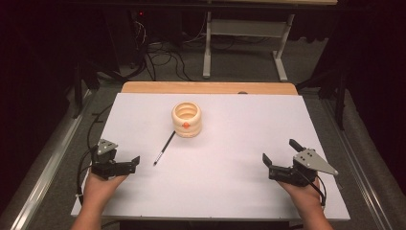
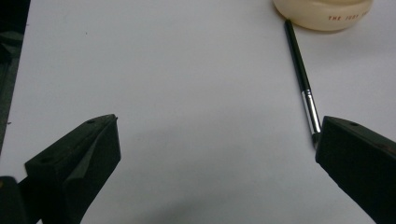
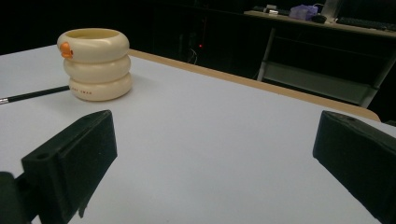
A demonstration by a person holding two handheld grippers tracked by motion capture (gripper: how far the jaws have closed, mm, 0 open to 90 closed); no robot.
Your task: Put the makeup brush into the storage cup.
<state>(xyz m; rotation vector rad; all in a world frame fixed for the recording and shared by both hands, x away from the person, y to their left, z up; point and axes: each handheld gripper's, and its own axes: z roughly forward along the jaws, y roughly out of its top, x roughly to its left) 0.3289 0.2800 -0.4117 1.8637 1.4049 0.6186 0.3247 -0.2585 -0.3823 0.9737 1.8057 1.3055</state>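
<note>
A cream cup (image 1: 186, 120) made of stacked rings, with an orange spot on its side, stands on the white sheet (image 1: 230, 143) at the middle back. A black pen (image 1: 164, 148) with a silver band lies slanted in front of it. My left gripper (image 1: 127, 162) rests at the front left, open and empty. In the left gripper view the pen (image 2: 302, 77) runs from the cup (image 2: 322, 14) down to the right-hand jaw, outside the left gripper (image 2: 217, 123). My right gripper (image 1: 280, 151) sits at the front right, open and empty. The right gripper view has the cup (image 3: 95, 63) and pen (image 3: 35, 94) far left of the right gripper (image 3: 215, 116).
The sheet covers a wooden table whose back edge (image 1: 210, 87) shows. Beyond it are a desk frame (image 1: 244, 48) and floor cables (image 1: 163, 57). A hand holds each gripper from the near edge.
</note>
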